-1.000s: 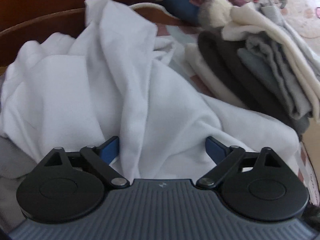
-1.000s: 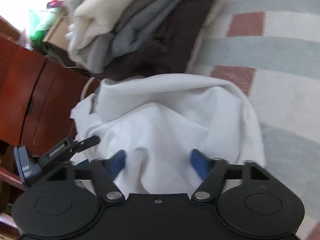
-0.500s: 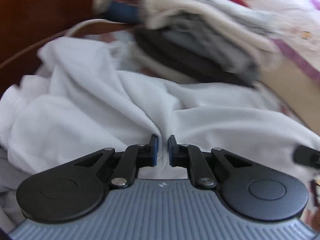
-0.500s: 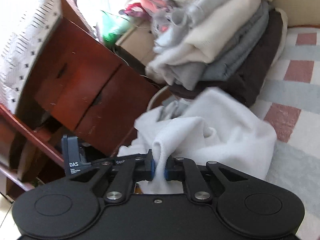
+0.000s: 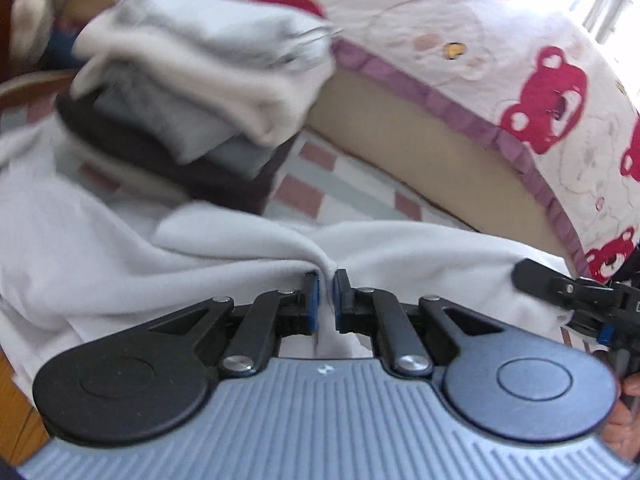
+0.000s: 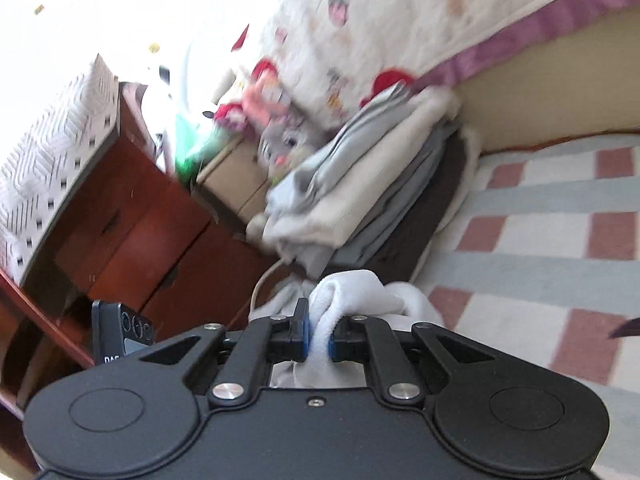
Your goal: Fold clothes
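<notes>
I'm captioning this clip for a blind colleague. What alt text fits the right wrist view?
The right gripper is shut on a bunched fold of a white garment above a checked bedcover. Behind it sits a stack of folded clothes, beside a reddish wooden cabinet and under a quilt with red bears.
</notes>
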Motion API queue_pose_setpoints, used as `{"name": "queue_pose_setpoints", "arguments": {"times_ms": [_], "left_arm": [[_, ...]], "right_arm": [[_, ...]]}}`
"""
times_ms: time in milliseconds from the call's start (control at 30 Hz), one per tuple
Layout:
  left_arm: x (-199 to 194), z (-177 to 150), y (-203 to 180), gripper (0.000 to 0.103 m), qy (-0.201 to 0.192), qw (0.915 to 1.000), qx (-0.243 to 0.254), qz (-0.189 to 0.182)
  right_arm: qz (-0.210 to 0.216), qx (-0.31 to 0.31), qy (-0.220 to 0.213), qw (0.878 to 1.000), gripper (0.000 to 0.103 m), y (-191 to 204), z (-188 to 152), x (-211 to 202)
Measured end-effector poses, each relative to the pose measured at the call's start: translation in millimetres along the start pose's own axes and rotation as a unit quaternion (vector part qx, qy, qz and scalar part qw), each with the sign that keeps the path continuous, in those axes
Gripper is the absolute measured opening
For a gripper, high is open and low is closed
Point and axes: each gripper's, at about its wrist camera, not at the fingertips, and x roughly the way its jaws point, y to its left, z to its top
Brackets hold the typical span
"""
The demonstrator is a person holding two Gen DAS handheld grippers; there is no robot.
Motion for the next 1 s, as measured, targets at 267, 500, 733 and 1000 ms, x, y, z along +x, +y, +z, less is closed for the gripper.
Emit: {"name": "queue_pose_setpoints", "arguments": {"times_ms": [267, 500, 733, 1000], "left_arm": [[-3.6, 7.8, -69.9, 0.006, -0.024, 0.9939, 0.045, -0.098], [2.1, 26.2, -134.1, 0.006, -0.024, 0.9843, 0.098, -0.145], [-17.6, 61.6, -203.8, 0.006, -0.061, 0.9627, 0.206, -0.165], [98.2, 48.2, -210.0, 0.006, 0.1, 0.9829, 0.132, -0.08]], "right_arm": [[-0.082, -0.074, -0.077, 0.991, 0.01, 4.7, 33.6, -109.1], [-0.154, -0.114, -0.118, 0.974, 0.01, 1.1, 53.4, -187.1], [-0.203, -0.147, -0.19, 0.949, 0.01, 21.6, 87.7, -256.1], [-0.361, -0.06, -0.013, 0.931, 0.017, -110.5, 98.9, -196.8]]}}
